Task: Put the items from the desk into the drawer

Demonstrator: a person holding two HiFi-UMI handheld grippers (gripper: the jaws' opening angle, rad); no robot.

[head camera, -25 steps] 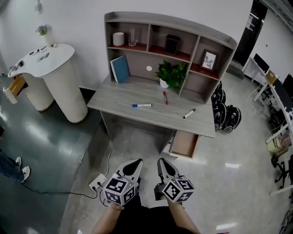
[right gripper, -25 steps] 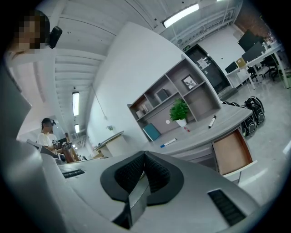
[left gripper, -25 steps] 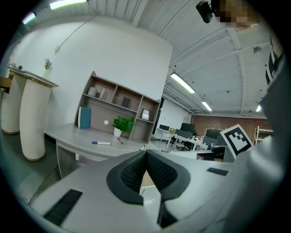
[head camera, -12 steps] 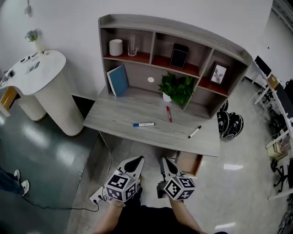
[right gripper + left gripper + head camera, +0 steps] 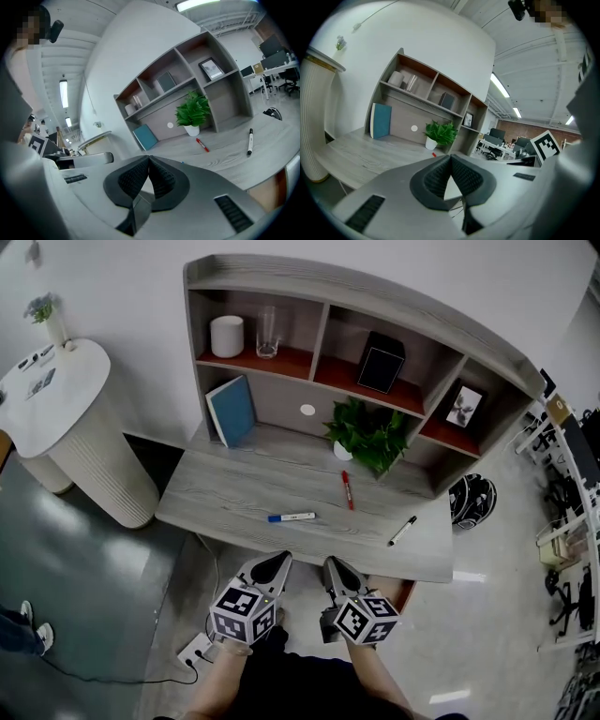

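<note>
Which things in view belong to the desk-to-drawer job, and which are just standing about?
Job, likely: blue marker, red marker and black marker, all loose on the desk; the drawer, just showing under the desk's front edge.

Bystanders, likely: potted plant, blue book, glass, white cylinder, black frame, picture frame, round white table.

The desk is matt grey wood-grain board, and its shelf boards are reddish-brown. The floor is glossy and mirrors the lights. The glass is clear. The left gripper and right gripper have matt grey shells, probably plastic, with black ribbed pads. The counter side is fluted white.
</note>
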